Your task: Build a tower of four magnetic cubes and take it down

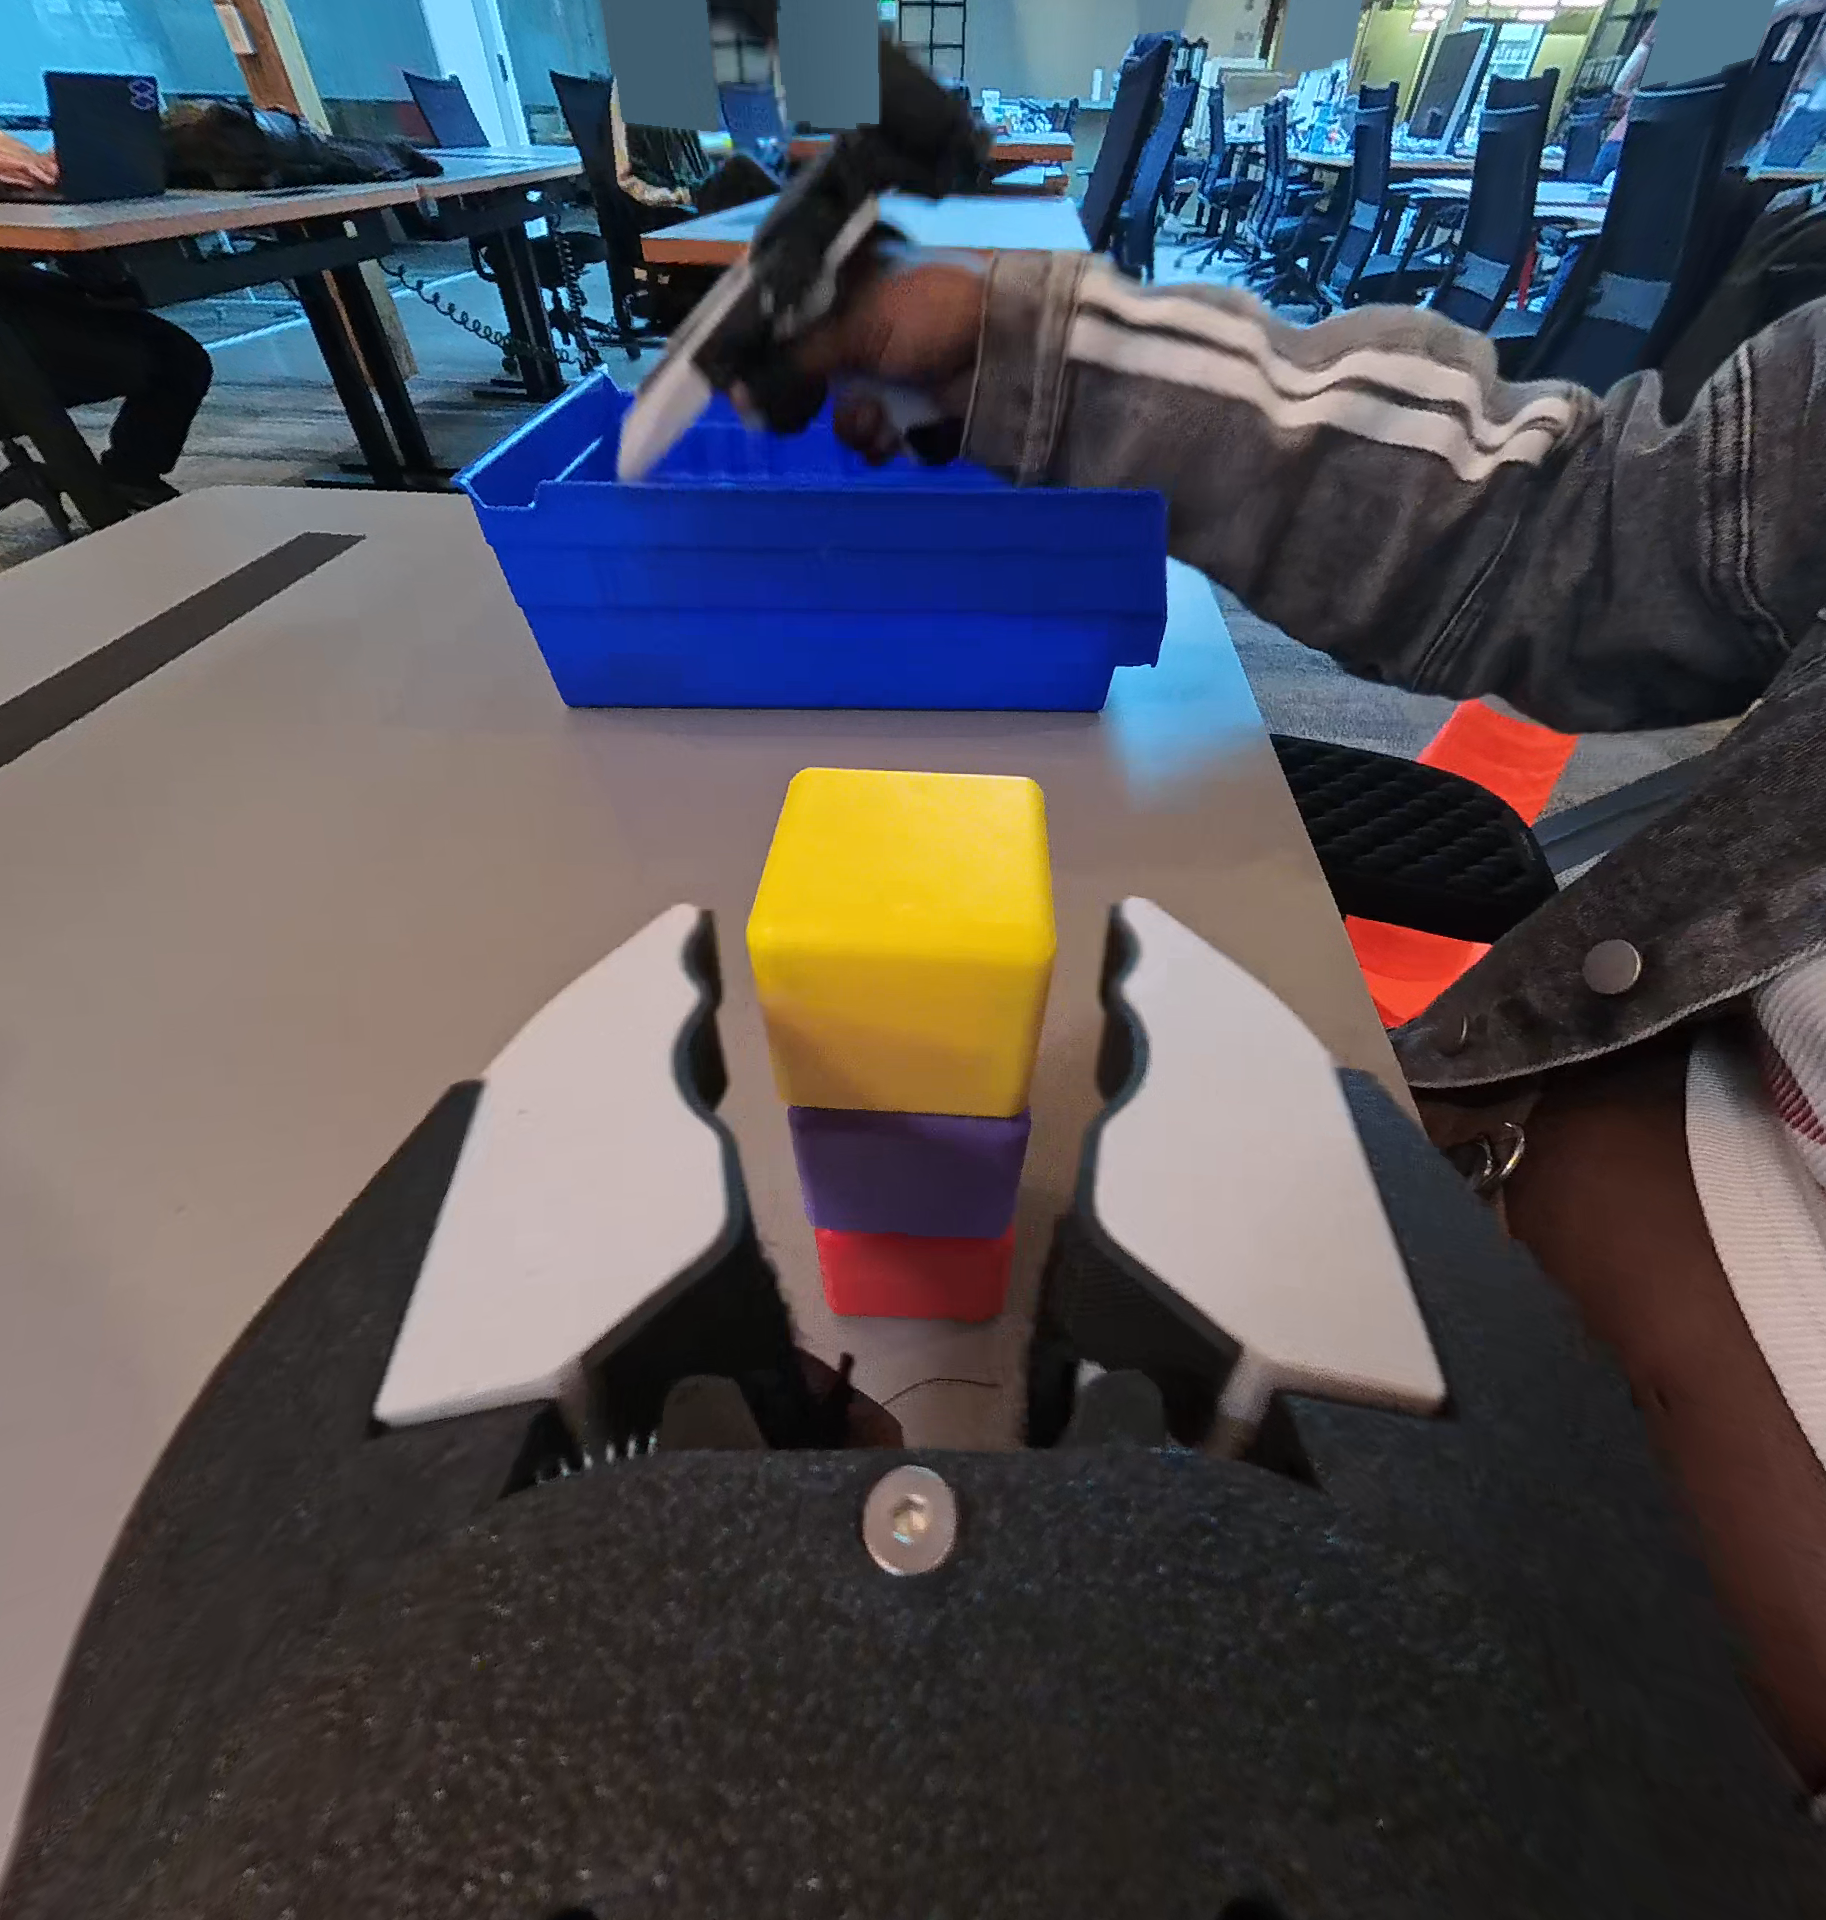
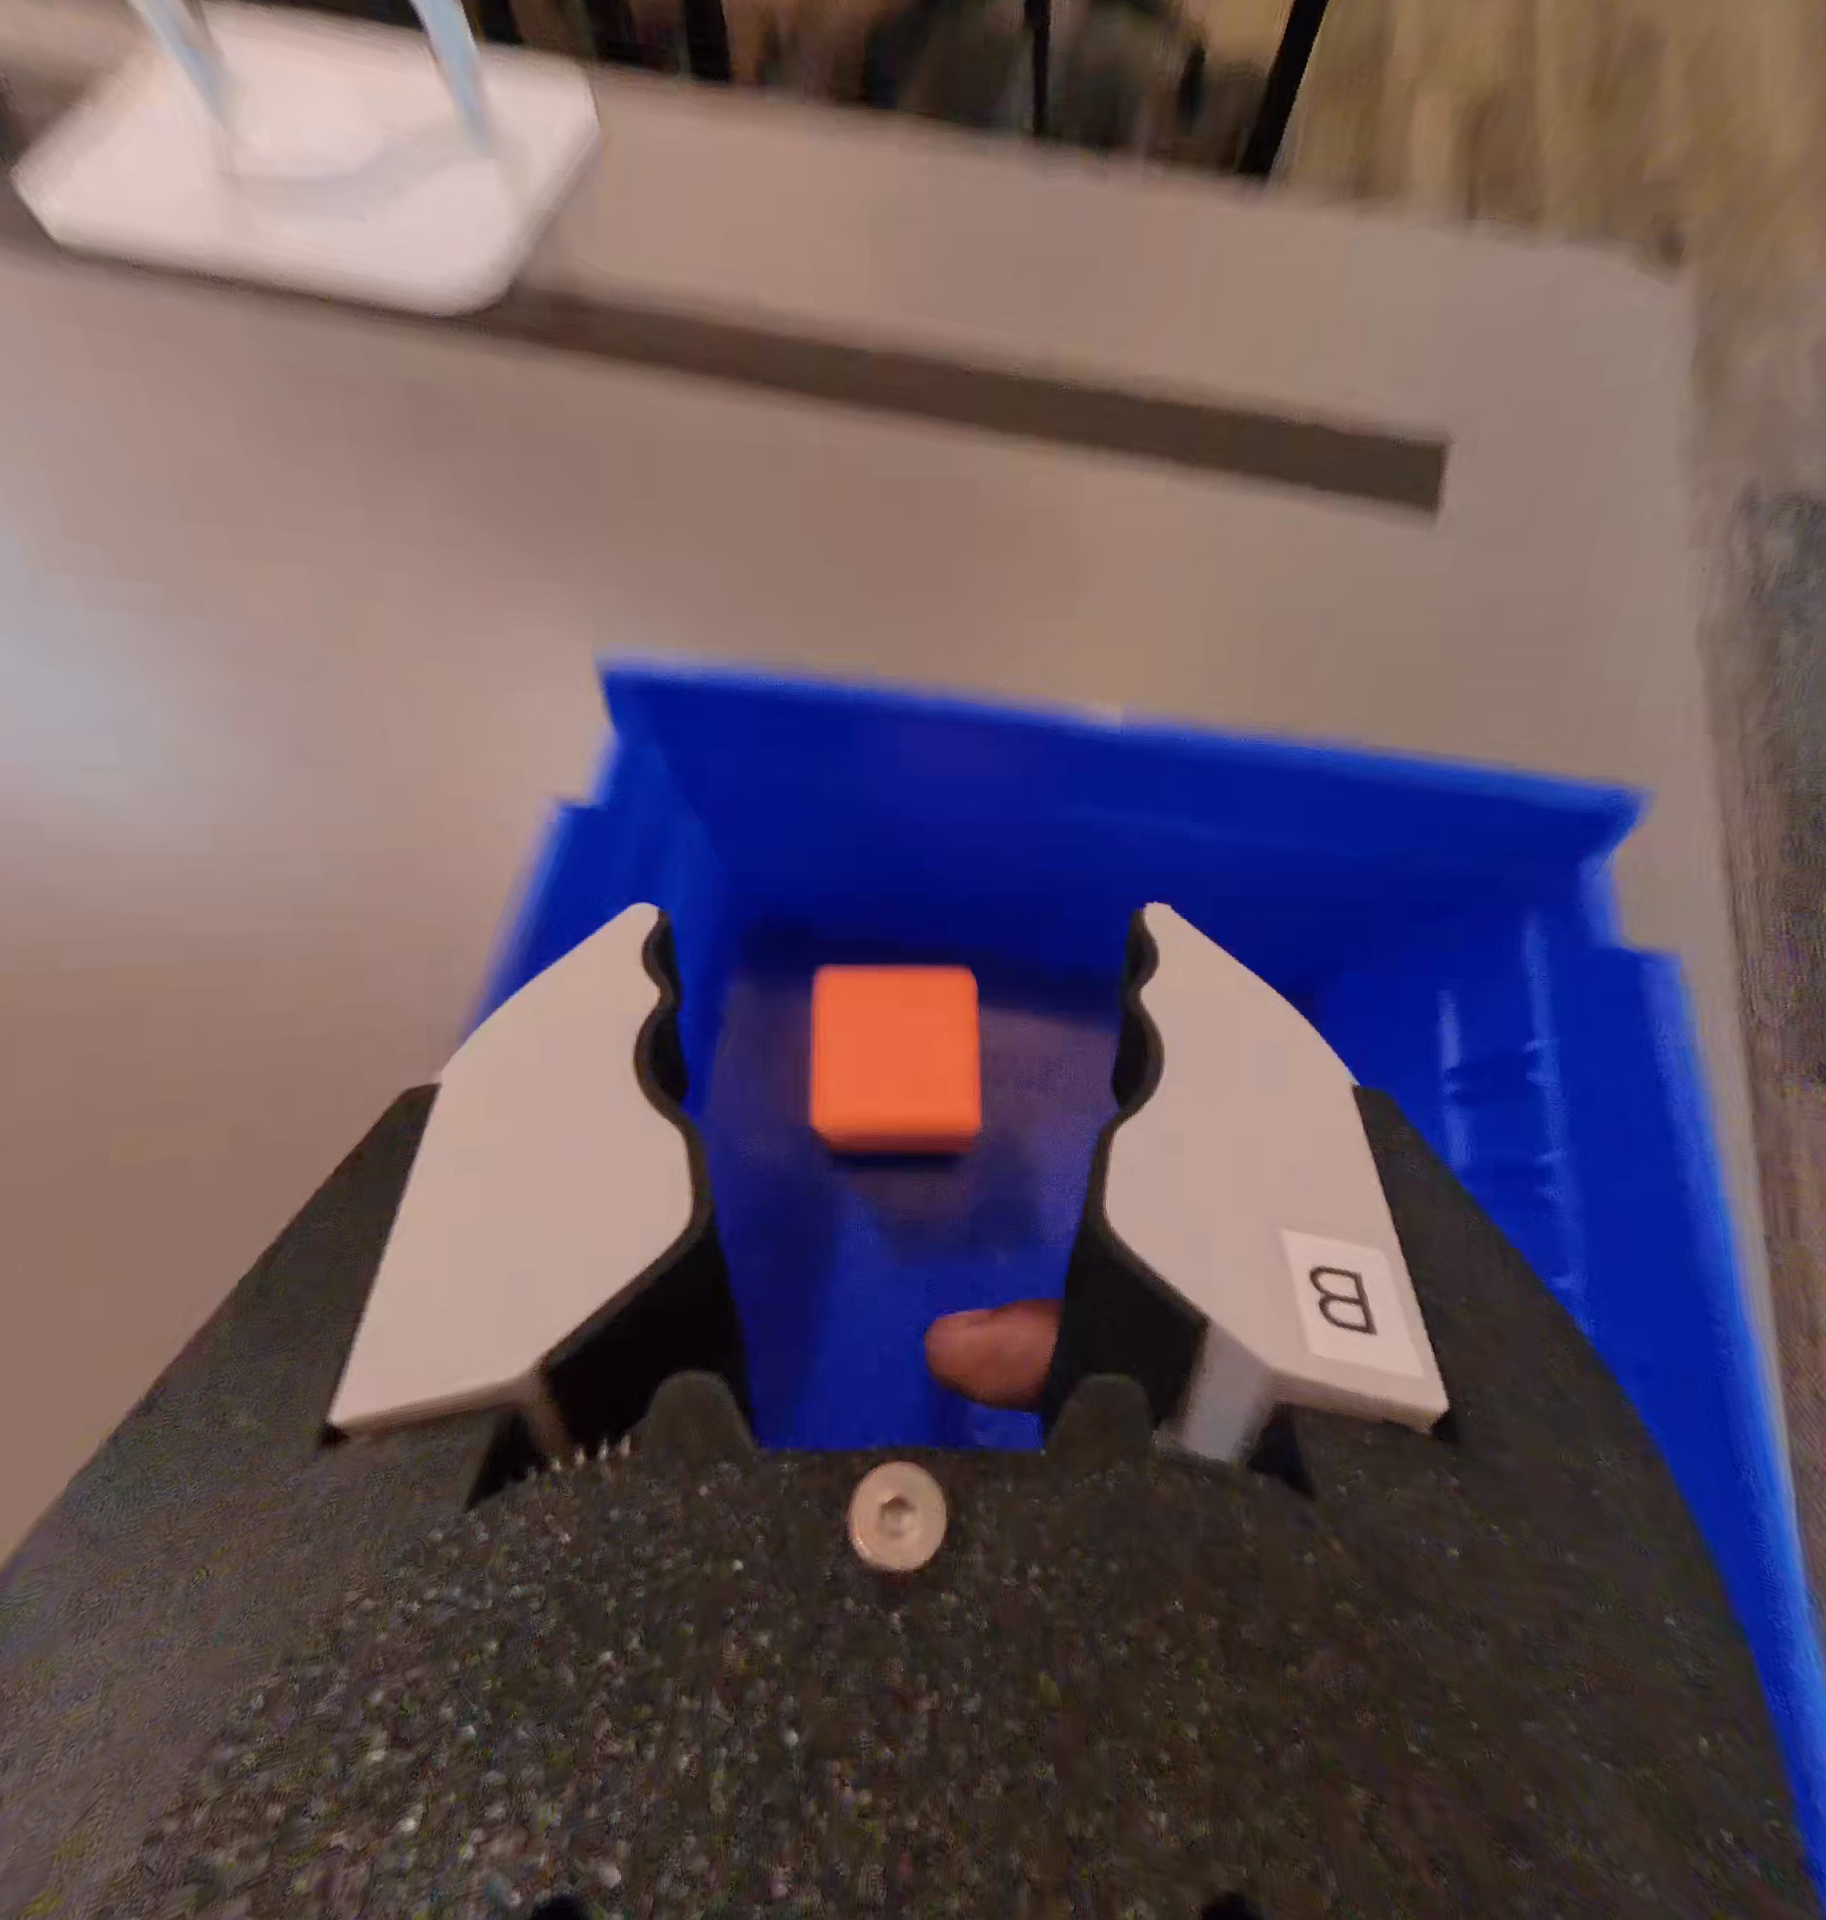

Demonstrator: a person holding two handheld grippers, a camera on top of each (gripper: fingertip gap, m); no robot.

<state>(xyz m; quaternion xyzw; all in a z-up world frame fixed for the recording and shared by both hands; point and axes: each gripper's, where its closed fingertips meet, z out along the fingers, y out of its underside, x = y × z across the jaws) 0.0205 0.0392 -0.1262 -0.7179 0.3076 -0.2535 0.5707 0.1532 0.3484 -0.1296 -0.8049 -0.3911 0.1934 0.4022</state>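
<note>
A three-cube tower, yellow cube [image 1: 901, 935] uppermost, is positioned on the surface [image 1: 317, 883] between the parted, non-contacting left tool [image 1: 904, 966]. The wide-open, unloaded right tool [image 2: 896, 977] is held above an orange cube [image 2: 894, 1058] in the blue bin [image 2: 1148, 831].

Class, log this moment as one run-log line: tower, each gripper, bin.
tower: yellow cube on purple on red | left gripper: open, straddling yellow | right gripper: open over blue plastic bin | bin: orange cube

We see left gripper [image 1: 904, 997]: speckled black body, pale grey fingers [image 1: 576, 1164] with wavy black pads, silver screw [image 1: 909, 1520] behind them | right gripper [image 2: 898, 997]: same build, white label [image 2: 1345, 1299] on one finger | grey striped sleeve [image 1: 1252, 416].
</note>
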